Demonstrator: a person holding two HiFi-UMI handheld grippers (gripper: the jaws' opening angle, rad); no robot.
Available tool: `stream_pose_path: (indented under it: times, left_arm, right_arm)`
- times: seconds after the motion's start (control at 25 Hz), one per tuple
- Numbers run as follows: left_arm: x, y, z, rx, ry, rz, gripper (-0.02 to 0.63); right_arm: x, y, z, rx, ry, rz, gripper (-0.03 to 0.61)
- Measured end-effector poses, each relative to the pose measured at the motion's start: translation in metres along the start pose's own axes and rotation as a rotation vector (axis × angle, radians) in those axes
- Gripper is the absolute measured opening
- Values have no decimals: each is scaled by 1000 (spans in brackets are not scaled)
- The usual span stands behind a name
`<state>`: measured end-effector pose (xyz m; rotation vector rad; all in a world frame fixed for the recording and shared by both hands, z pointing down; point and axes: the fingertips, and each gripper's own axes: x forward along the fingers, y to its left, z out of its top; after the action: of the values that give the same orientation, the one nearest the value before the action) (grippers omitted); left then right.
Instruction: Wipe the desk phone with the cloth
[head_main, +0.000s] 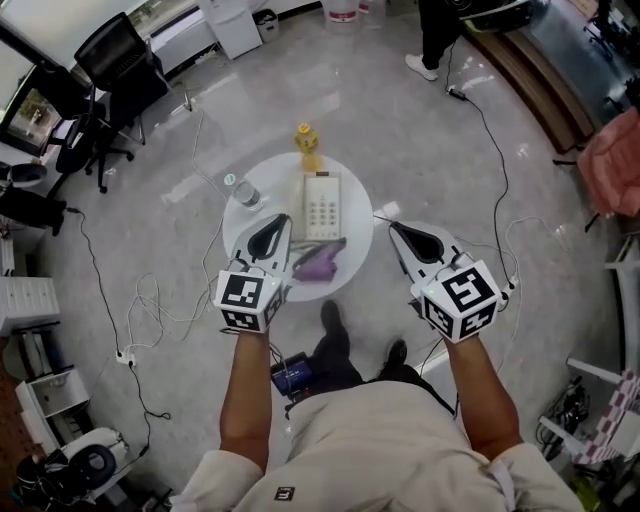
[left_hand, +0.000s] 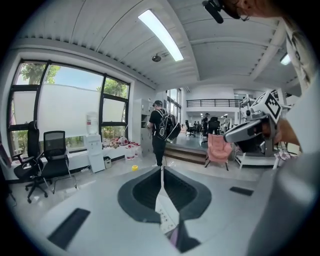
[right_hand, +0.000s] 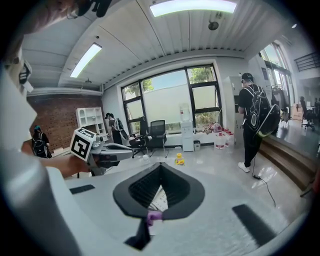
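Observation:
A white desk phone (head_main: 322, 205) lies on a small round white table (head_main: 352, 262). A purple cloth (head_main: 320, 262) is bunched just in front of it, near the table's front edge. My left gripper (head_main: 284, 218) hovers over the table's left part, shut and empty, its tip beside the phone's left edge. My right gripper (head_main: 392, 225) is shut and empty too, off the table's right rim and above the floor. In the left gripper view the shut jaws (left_hand: 161, 170) frame the phone (left_hand: 165, 216). The right gripper view shows the phone (right_hand: 159, 197) and the cloth (right_hand: 153, 216) through its jaws (right_hand: 161, 165).
A yellow bottle (head_main: 307, 143) stands at the table's far edge and a water bottle (head_main: 247, 193) at its left. Cables (head_main: 150, 300) trail over the floor on both sides. Office chairs (head_main: 110, 70) stand far left, a pink chair (head_main: 615, 160) at the right. A person (head_main: 435, 35) stands beyond the table.

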<state>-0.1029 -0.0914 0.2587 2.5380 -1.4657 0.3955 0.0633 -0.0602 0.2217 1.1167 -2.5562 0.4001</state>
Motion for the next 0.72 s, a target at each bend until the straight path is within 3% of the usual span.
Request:
stream_pose_path:
  times: [0.72]
  left_arm:
    - [81,49,-101,-79,170,0,14]
  right_arm:
    - [84,-21,-45,56,87,30,-6]
